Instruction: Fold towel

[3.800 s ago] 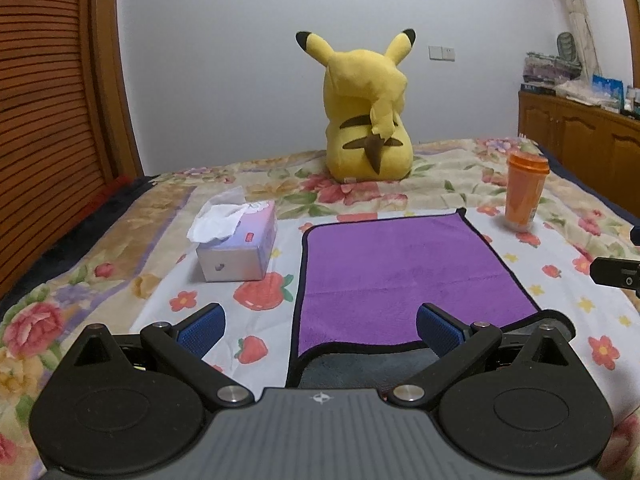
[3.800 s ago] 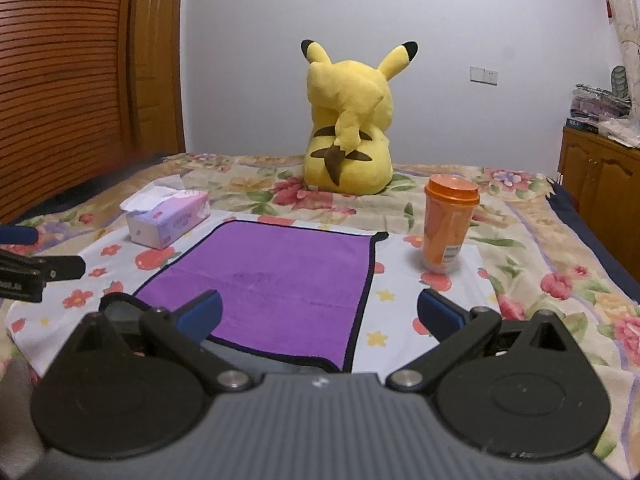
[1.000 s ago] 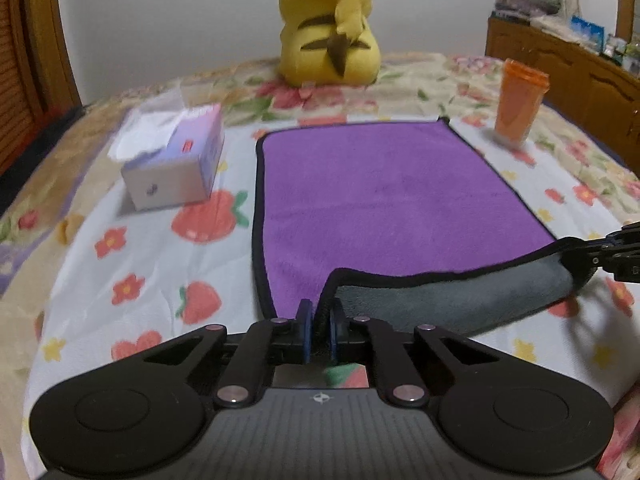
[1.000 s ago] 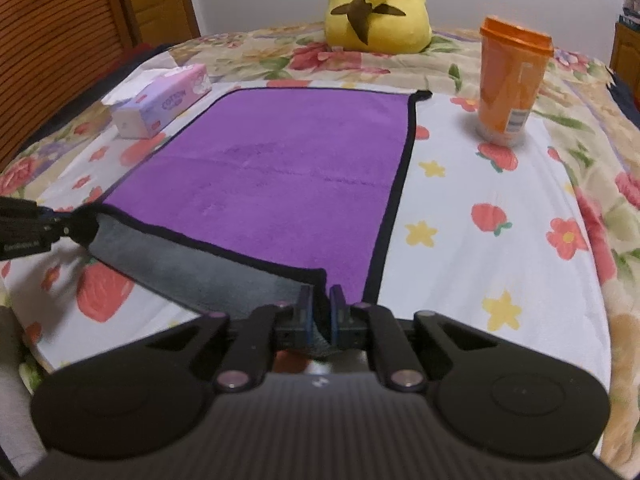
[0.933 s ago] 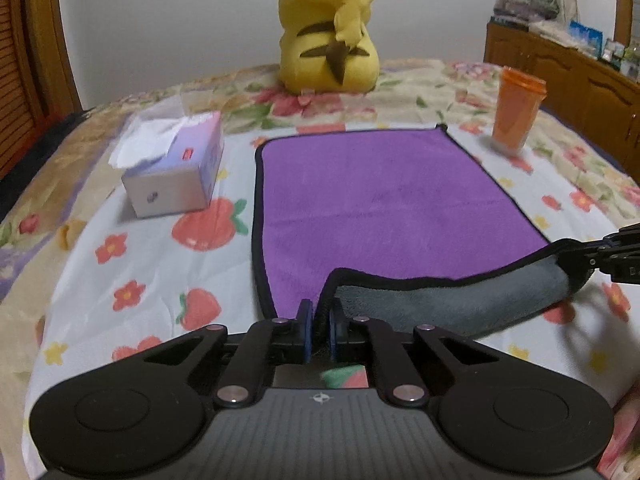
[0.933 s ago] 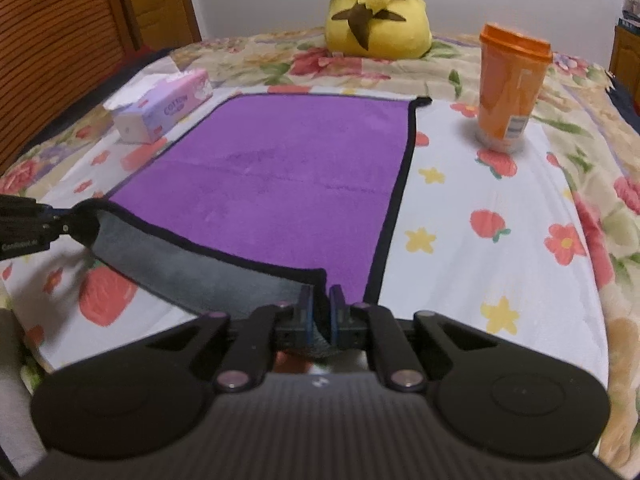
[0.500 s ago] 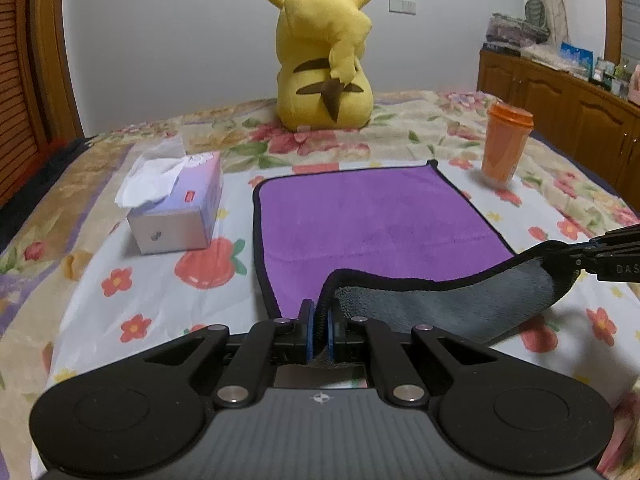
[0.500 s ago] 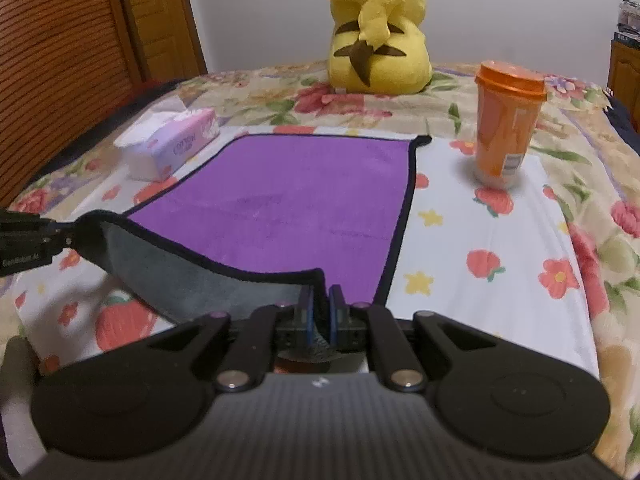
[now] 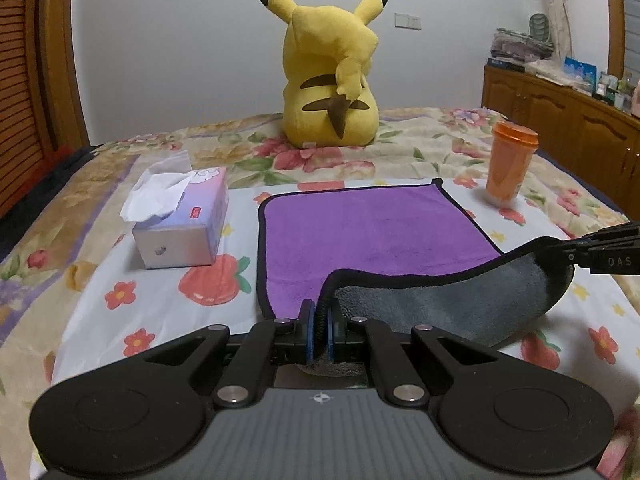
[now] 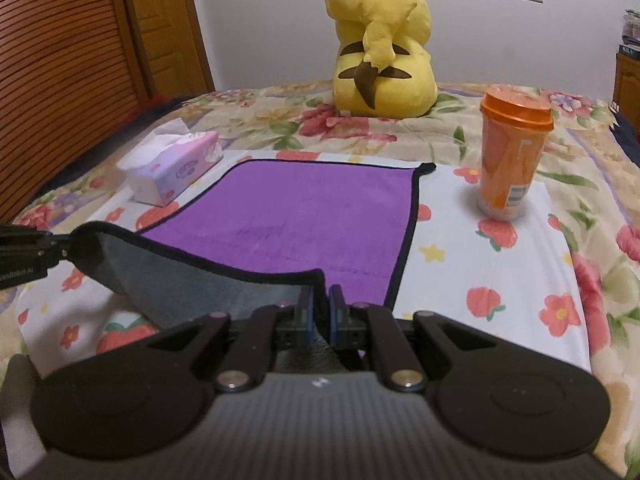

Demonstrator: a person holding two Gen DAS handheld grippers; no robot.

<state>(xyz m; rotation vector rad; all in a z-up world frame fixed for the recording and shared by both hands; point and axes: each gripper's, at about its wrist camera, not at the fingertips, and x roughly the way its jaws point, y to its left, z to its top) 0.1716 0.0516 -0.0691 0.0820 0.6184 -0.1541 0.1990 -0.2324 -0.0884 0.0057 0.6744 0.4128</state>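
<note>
One purple towel with a black hem and a grey underside lies spread on the strawberry-and-flower sheet in front of the one yellow Pikachu plush, which sits with its back to the cameras. The towel's near edge is raised off the sheet, grey side showing, while its far part lies flat. The left gripper is clenched on the towel's near left corner, its blue pads pressed together with the black hem running up between them. The right gripper pinches the near right corner in the same way. Both point level toward the plush, and the lifted hem sags in a shallow curve between them. In the left wrist view the right gripper enters from the right edge, and the white letters "DAS" can be read on its finger. Left of the towel stands one tissue box, lilac and white with a tissue sticking out of the top. Its side carries a brand name, too blurred to read. Right of the towel stands one orange lidded cup, upright, with a white barcode label low on its side.
</note>
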